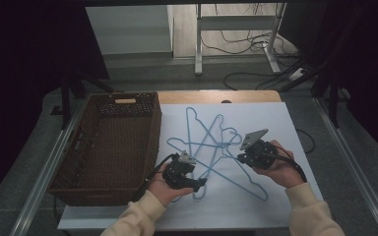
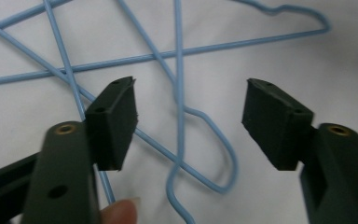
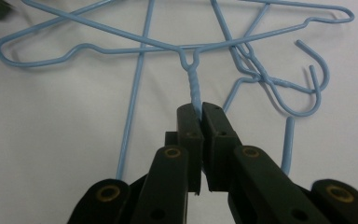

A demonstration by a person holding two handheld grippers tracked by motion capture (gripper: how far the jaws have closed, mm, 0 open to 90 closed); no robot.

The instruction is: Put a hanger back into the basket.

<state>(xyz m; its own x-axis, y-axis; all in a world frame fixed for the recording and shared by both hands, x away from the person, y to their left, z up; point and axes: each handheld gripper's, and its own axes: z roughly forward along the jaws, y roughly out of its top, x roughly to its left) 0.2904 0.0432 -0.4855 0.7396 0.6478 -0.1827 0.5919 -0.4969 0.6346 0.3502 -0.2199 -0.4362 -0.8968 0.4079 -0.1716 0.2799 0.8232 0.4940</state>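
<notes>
Several light-blue wire hangers [image 1: 211,145] lie tangled on the white sheet [image 1: 275,128]. My right gripper [image 1: 240,158] comes in from the right. In the right gripper view it [image 3: 200,106] is shut on the twisted neck of one hanger [image 3: 195,86], whose shoulders spread out beyond the jaws. My left gripper [image 1: 198,183] sits at the near edge of the pile. In the left gripper view it [image 2: 189,84] stands open above the sheet, and hanger wire [image 2: 179,70] runs between the jaws without touching the pads. A fingertip [image 2: 119,212] shows beside the left jaw.
A brown wicker basket [image 1: 150,147] stands at the left of the sheet, close to my left hand. More hanger hooks [image 3: 307,100] lie to the right of the gripped neck. Behind the table are a metal frame [image 1: 236,24] and floor cables.
</notes>
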